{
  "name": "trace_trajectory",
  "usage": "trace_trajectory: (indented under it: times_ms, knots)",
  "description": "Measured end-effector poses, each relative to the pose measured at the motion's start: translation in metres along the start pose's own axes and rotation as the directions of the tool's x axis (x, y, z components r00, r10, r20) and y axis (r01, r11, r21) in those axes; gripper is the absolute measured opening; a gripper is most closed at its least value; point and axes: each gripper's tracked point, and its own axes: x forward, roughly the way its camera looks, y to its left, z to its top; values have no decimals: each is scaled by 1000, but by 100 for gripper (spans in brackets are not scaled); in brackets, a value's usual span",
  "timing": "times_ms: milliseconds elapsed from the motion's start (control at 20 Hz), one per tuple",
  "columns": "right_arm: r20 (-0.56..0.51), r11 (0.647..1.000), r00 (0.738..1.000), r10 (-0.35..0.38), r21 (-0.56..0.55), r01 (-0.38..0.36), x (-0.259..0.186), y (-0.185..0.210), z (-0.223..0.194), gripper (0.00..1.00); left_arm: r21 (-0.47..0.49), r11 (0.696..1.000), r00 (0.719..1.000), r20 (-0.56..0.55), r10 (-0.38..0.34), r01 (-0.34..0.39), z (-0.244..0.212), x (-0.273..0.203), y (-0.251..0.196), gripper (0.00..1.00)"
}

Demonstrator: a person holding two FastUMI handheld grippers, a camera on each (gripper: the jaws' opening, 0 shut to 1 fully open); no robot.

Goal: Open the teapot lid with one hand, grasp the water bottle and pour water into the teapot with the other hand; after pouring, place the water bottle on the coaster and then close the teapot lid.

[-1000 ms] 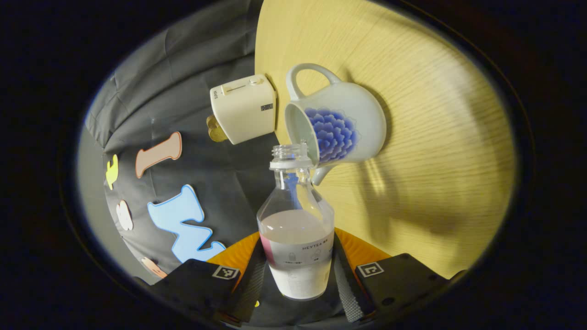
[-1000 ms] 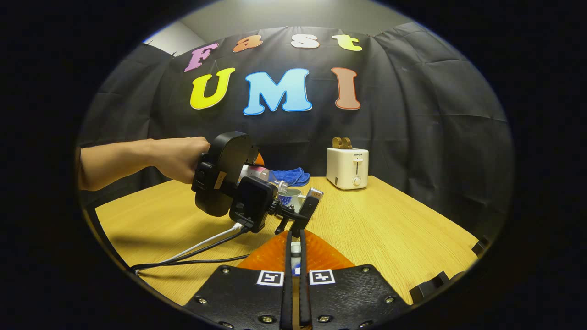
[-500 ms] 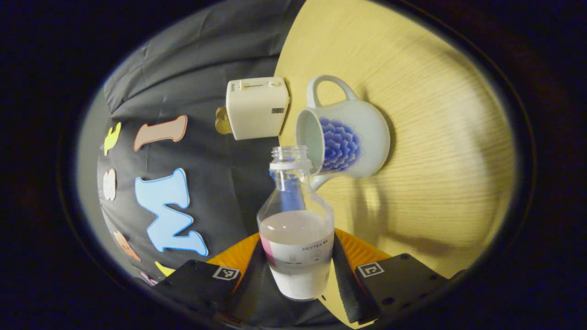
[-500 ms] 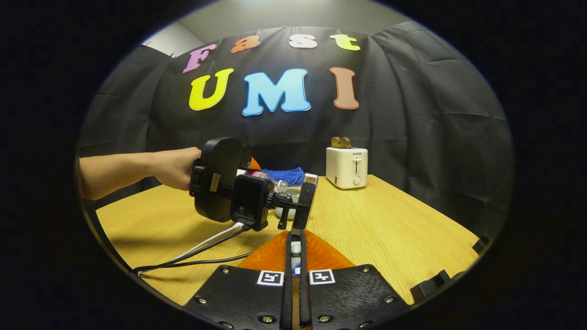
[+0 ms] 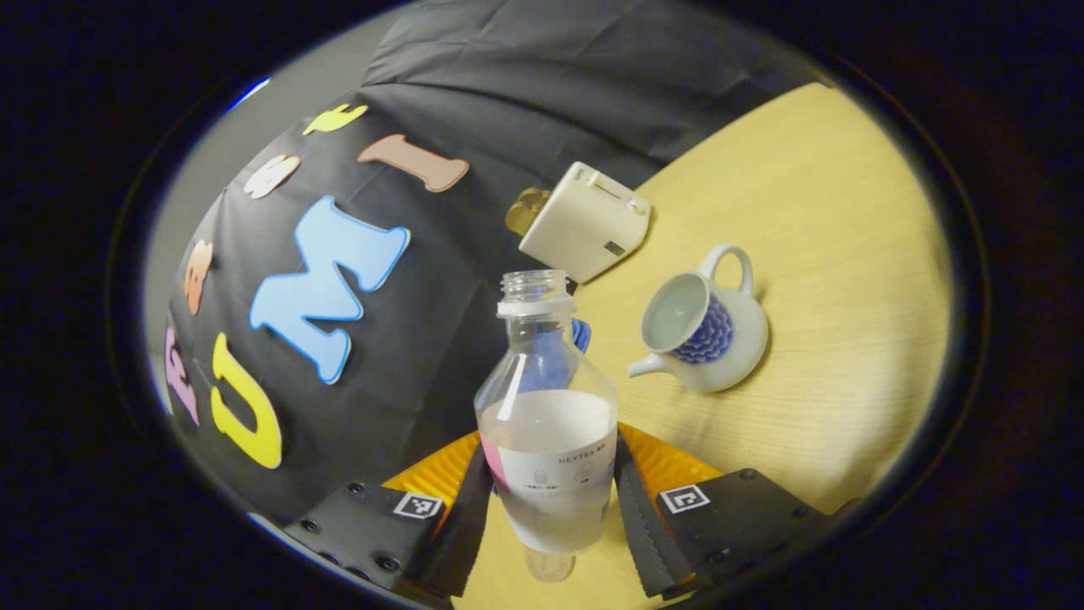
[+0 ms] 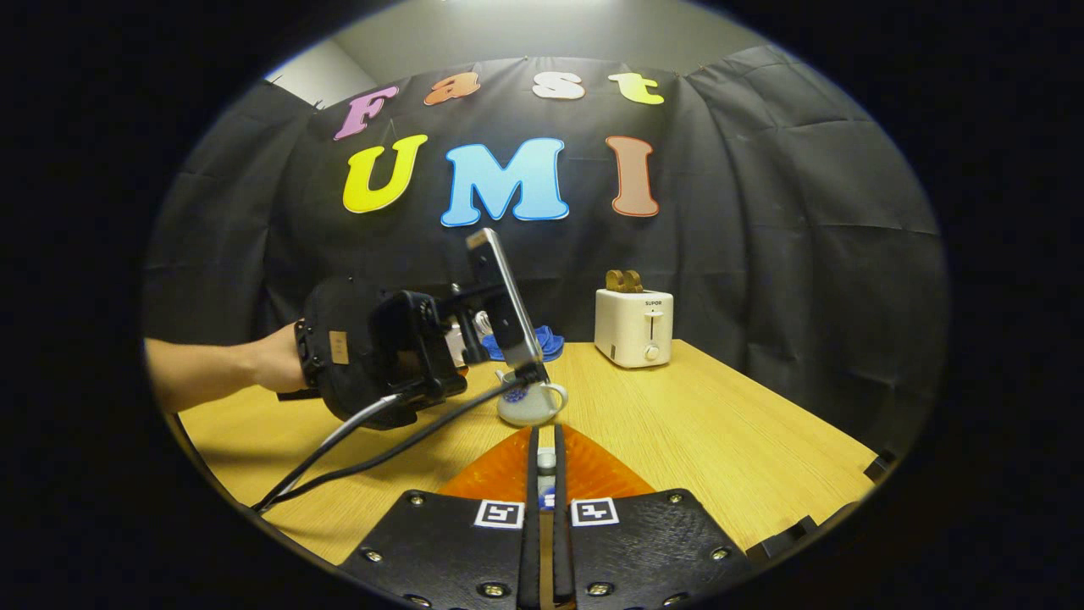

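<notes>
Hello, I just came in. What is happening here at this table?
A person holds a two-finger gripper in each hand at a wooden table. The left gripper is clamped on a capless water bottle, partly full and held off to one side of the teapot, whose lid is off. The right gripper is closed on a small item, most likely the teapot lid. A white toaster stands at the back edge. The coaster is not something I can make out.

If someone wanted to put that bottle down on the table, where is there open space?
The widest bare wood lies right of the teapot and in front of the toaster, out to the table edge. It is crowded left of the teapot, where the left gripper, its water bottle and cables sit.
</notes>
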Motion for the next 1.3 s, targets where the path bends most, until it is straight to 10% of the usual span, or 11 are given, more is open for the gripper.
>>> trace_trajectory:
  times_ms: [250, 750, 1300]
  knots:
    - [9, 999, 999, 48, 7, -48, 16, 24, 8, 6, -399, 915, 994, 59, 97, -66, -29, -31, 50, 85]
    - [-23, 995, 995, 98, 3, -98, 39, 49, 0, 6, -846, 524, 981, 4, 195, -101, -143, -22, 126, 84]
    - [-59, 997, 995, 79, 21, -78, 53, 38, -11, 6, -785, 597, 979, -54, 197, -163, -169, 19, 123, 84]
